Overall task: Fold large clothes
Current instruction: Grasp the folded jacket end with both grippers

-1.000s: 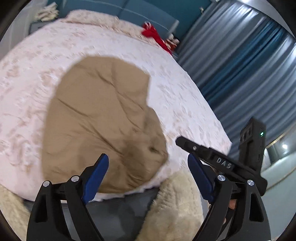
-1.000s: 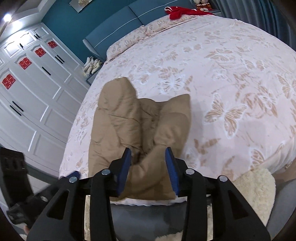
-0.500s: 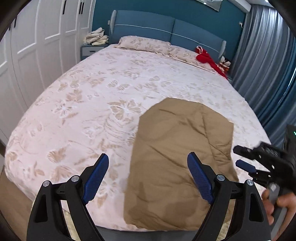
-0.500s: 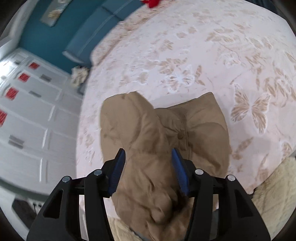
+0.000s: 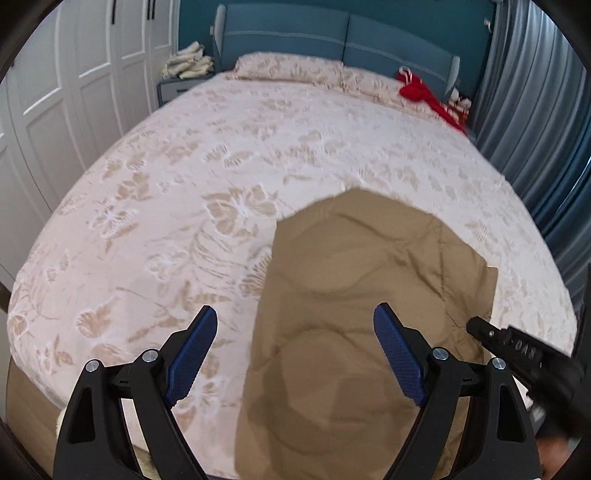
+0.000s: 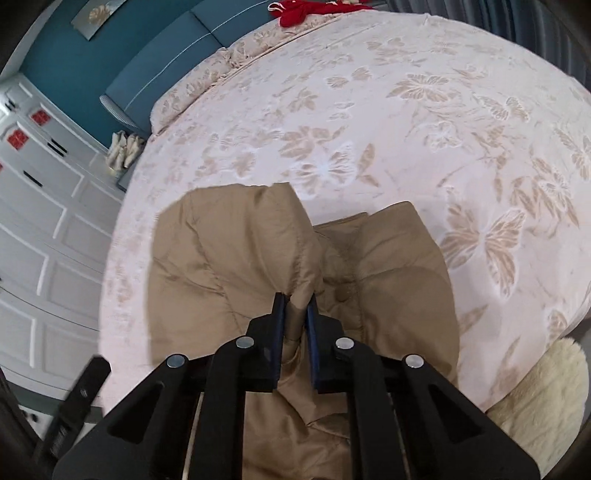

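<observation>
Tan padded garment (image 6: 236,258): quilted, creased, lying at the near edge of the bed (image 5: 258,155), its lower part hanging over that edge toward the cameras. In the right wrist view two puffy lobes rise on either side of a central fold; in the left wrist view it reads as one broad, flattish panel (image 5: 369,280).

Right gripper (image 6: 295,306): jaws closing, blue pads narrow, a pinched ridge of the garment's fabric pressed between them at the central fold. The same gripper shows as a dark bar at the right edge of the left wrist view (image 5: 517,347), just beside the garment's right edge.

Left gripper (image 5: 295,325): jaws wide apart, nothing between the pads; it hovers above the bed's near edge, one finger over the bedspread, the other over the garment's left half.

Bedspread (image 6: 406,110): pale pink with a beige butterfly and leaf pattern, covering the whole bed.

Pillows (image 5: 295,68): matching pattern, lying along a teal padded headboard (image 5: 288,33).

Red cloth item (image 5: 421,90): at the far right corner of the bed, near the headboard.

White panelled wardrobe doors (image 5: 74,74): along the left side of the room.

Blue-grey curtains (image 5: 535,110): along the right side.

Cream fleecy item (image 6: 543,398): below the bed's near right corner.
</observation>
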Tool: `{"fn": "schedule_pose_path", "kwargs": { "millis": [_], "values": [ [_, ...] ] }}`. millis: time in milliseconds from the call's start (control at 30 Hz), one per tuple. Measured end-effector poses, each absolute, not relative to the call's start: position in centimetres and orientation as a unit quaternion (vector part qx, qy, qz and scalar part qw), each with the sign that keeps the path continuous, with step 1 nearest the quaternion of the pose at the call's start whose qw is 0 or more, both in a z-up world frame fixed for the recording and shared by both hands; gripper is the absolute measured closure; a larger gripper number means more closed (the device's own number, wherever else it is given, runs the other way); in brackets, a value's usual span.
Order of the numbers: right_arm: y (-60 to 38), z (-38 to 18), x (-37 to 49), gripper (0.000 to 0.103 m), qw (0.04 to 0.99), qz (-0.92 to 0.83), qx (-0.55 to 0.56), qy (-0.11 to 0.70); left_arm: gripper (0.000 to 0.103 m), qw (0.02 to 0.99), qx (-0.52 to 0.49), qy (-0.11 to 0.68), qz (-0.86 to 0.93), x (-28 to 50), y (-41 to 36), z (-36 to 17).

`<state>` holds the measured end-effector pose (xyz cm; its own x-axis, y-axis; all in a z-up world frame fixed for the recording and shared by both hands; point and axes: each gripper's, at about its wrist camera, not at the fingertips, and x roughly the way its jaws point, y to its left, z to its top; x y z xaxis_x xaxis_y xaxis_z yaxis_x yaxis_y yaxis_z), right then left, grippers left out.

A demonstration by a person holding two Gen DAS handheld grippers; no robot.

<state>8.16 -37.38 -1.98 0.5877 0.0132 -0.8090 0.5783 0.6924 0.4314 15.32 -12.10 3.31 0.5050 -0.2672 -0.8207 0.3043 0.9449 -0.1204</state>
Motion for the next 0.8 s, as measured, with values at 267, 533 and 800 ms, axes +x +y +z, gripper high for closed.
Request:
{"fn": "schedule_pose_path", "kwargs": {
  "millis": [267,533,800],
  "values": [
    [-38.0,-5.7,8.8,0.090,0.835,-0.178,0.303,0.424,0.018,0.857,0.045,0.490,-0.153,16.2,-15.5,-1.9],
    [-37.6,-8.4,9.5,0.086,0.847,-0.181,0.259,0.428,0.013,0.862,0.052,0.480,-0.152,16.5,-16.9,-4.0],
    [-37.4,-9.9,9.9,0.086,0.853,-0.178,0.244,0.425,0.005,0.868,0.048,0.473,-0.144,16.6,-17.3,-6.0]
  ]
}}
